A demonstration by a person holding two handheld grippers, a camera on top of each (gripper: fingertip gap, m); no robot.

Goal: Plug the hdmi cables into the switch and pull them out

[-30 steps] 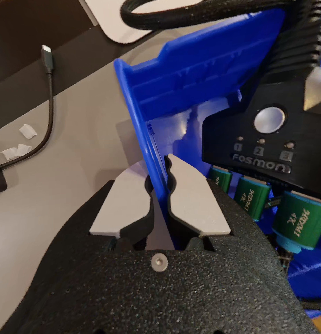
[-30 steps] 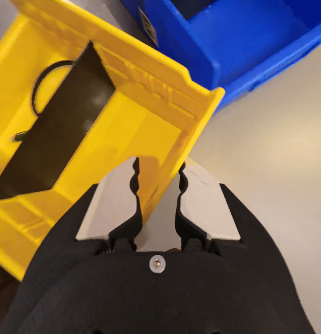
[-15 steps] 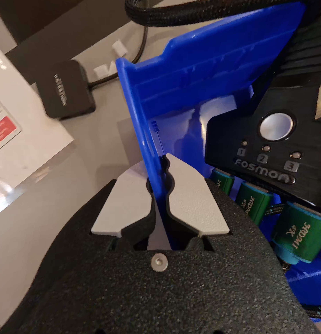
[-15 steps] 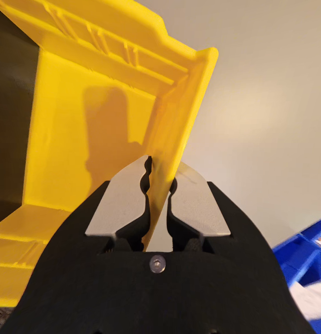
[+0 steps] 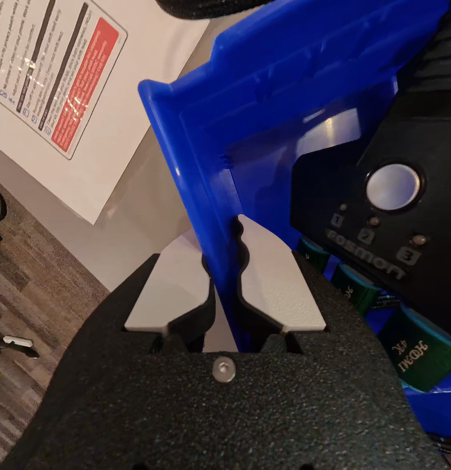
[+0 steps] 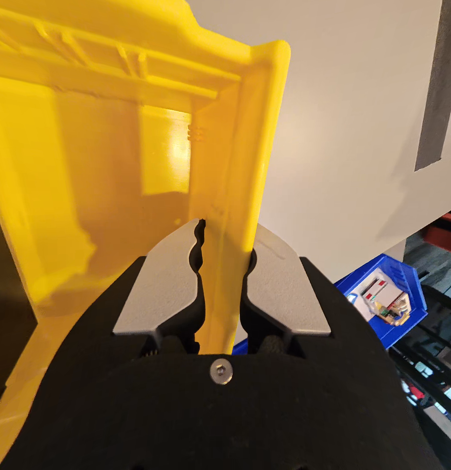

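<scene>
Gripping a blue bin (image 5: 283, 84) of black switch box (image 5: 387, 254), left claw (image 5: 220, 244); right claw (image 6: 228, 244) grips yellow bin (image 6: 260, 127).

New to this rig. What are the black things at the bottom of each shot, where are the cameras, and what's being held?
No robot arm here: a person holds one two-finger claw in each hand, and a camera on each claw looks forward along its fingers. The black shape at the bottom of each picture is that claw's own body.

The left claw is clamped on the side wall of a blue bin. Inside the bin are a black switch box and green plugs. A printed sheet lies on the table beside the bin.

The right claw is clamped on the side wall of a yellow bin. Another blue bin sits farther off.
</scene>
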